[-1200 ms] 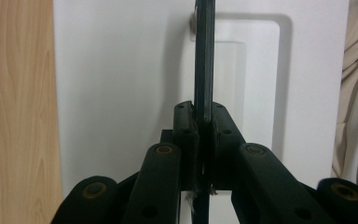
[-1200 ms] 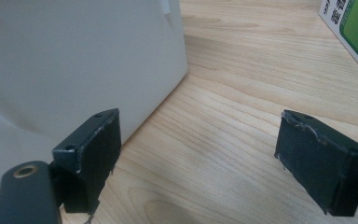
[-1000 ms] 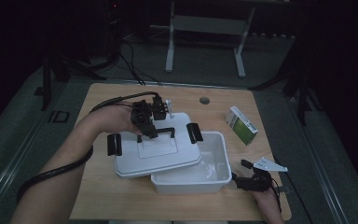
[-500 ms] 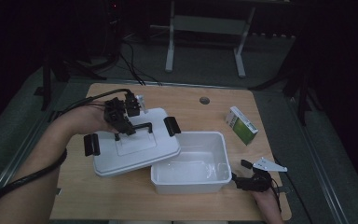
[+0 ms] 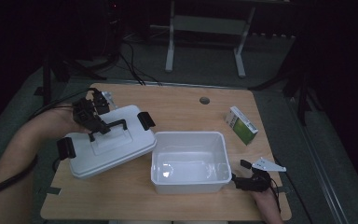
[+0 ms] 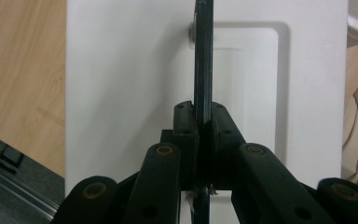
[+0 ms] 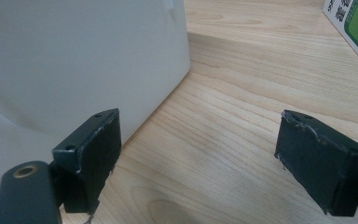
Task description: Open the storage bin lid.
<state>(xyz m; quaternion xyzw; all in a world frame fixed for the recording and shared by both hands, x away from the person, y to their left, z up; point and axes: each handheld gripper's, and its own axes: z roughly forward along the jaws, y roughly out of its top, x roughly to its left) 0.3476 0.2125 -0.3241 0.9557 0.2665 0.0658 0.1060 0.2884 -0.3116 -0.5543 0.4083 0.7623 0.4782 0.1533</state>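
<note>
Left gripper [image 5: 94,122] clamped on lid [image 5: 109,149] handle [image 6: 203,60], right gripper [image 5: 242,179] agape beside tub [image 5: 189,184]; next, lower lid at table's left edge.

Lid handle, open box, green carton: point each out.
lid handle [image 6: 203,56]: left gripper view, the black bar above the shut jaws.
open box [image 5: 189,139]: high view, its far rim.
green carton [image 5: 242,124]: high view, its top face.

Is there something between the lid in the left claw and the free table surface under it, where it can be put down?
Nothing visible blocks it. The left claw holds the lid by its handle, beside the open box, over bare table.
</note>
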